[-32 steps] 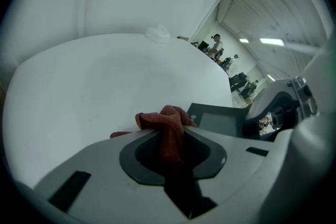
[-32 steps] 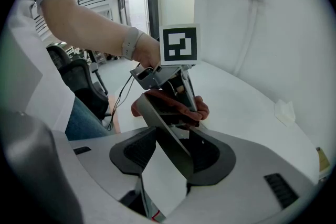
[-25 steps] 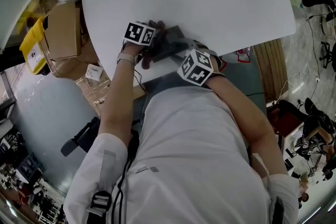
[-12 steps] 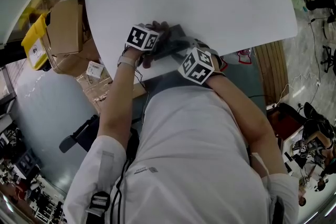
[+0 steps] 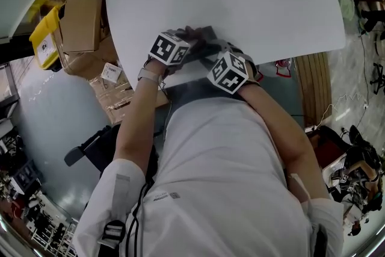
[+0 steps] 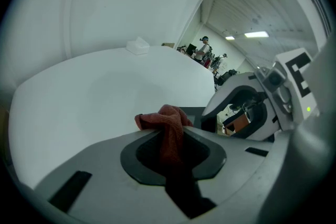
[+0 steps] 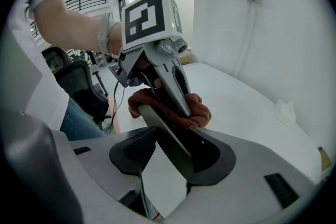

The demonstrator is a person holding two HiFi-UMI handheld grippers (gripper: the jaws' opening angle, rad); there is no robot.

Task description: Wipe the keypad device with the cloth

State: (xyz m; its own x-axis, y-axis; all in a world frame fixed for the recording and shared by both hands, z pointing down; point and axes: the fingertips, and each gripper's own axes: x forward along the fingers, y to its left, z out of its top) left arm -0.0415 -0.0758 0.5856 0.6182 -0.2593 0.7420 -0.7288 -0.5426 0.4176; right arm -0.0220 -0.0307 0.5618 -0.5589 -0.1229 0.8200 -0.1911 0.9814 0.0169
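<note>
1. My left tongs [image 6: 171,140] are clamped on the red cloth [image 6: 164,119], which bunches out past their tips.
2. My right tongs [image 7: 176,161] grip the keypad device [image 7: 167,145] on edge, tilted, over the white table [image 7: 247,107].
3. The cloth presses on the device's end just ahead of the right tongs, so I judge the wiping step is in hand.
4. The next move calls for a firm right hold and a left stroke along the face.

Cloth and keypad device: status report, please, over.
Left gripper shut on cloth. Right gripper shut on keypad device. Cloth against its far end, over white table.
</note>
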